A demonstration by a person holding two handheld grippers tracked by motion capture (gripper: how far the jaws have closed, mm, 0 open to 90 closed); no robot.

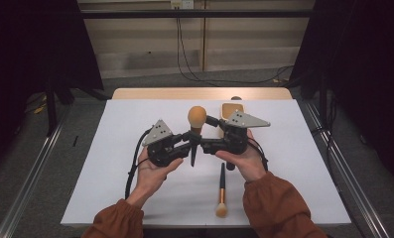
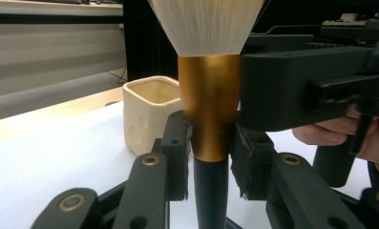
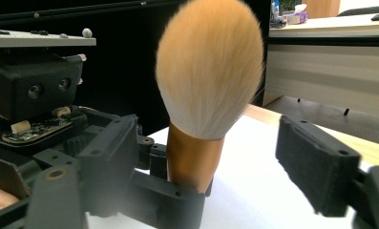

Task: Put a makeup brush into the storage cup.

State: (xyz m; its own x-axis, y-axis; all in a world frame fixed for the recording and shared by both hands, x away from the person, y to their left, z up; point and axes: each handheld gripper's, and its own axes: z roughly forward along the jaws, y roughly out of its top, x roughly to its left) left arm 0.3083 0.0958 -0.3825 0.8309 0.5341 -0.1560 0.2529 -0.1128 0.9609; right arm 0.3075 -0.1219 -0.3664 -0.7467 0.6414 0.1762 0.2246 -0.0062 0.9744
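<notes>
Left hand-held gripper (image 1: 188,139) clamps brush (image 1: 196,119) above white table (image 1: 284,163).

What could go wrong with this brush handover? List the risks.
1. The left gripper alone clamps the big brush at its gold collar. The collar looks smooth and tapered, so the upright brush might slip or tilt.
2. The right gripper has open jaws around the collar, close to the left fingers. Closing may pinch them rather than the brush.
3. The small brush lies under the hands and could be knocked.
</notes>
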